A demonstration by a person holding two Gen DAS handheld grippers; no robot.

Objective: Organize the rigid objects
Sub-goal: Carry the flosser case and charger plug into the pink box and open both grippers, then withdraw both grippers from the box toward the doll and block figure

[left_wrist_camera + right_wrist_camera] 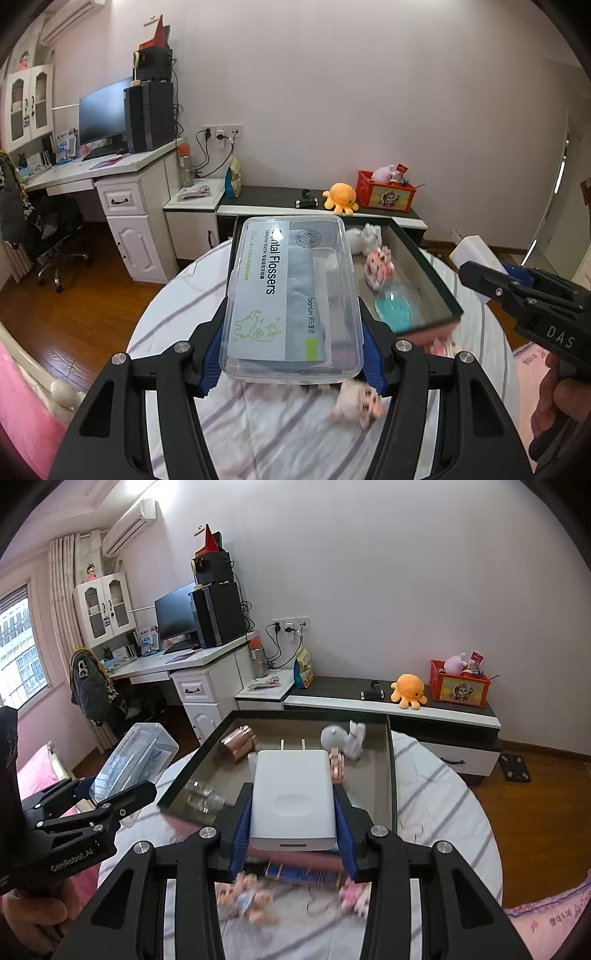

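Holding one rigid item in each gripper, the person has both raised above the round table point(443, 775) with the striped cloth; the left gripper point(291, 354) has its blue pads closed on the long sides of a clear floss box point(291, 291), gripped near its close end so most of the box juts forward; the right gripper point(293, 834) is clamped on the flanks of a white charger point(293, 794), prongs pointing away. The step in hand looks like carrying both to the dark open tray point(392, 760) just ahead; to do it well, I would keep each item level, bring it over the near rim with room to spare, lower it until it rests on the tray floor, and only then part the jaws; the floss box, held by one end, could tip if moved sharply. Inside the tray, the copper-coloured roll point(239, 743) sits at the far left, the white figurine point(343, 740) at the far middle, and a blue round piece point(393, 306) near the right wall; the bare floor at the centre left seems the best landing spot. Blurred small toys point(245, 901) lie on the cloth under the grippers, so a low sweep would knock them; the two grippers sit side by side, near each other, so staggering the placements avoids a clash.
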